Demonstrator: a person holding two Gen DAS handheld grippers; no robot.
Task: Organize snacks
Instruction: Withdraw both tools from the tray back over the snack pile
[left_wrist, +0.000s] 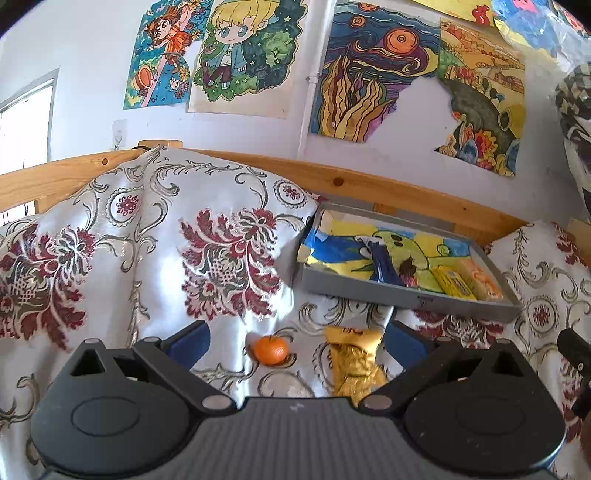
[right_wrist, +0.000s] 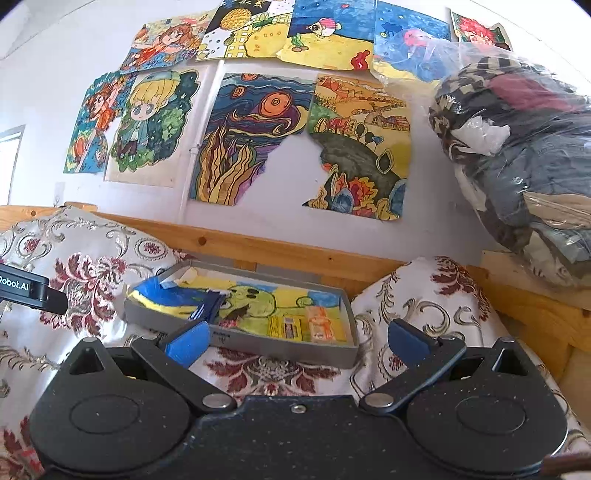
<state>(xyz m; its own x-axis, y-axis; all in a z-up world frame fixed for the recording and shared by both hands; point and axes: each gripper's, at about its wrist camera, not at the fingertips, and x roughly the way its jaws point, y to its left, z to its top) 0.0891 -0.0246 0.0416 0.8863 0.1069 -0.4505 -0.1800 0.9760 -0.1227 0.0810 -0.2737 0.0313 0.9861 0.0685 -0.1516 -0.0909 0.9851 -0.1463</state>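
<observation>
Snacks lie loose: an orange (left_wrist: 270, 349) and a gold packet (left_wrist: 354, 363) between the left gripper's (left_wrist: 297, 345) spread fingers; the orange may roll on the slick cloth (left_wrist: 110, 229); the right gripper's (right_wrist: 297, 338) fingers gape empty before the tray (right_wrist: 258, 345).

orange tangerine (left_wrist: 270, 350), gold packet (left_wrist: 356, 365), grey tray (left_wrist: 406, 295)

"Robot.AI" in white letters stands on the left tool (right_wrist: 26, 291).
</observation>
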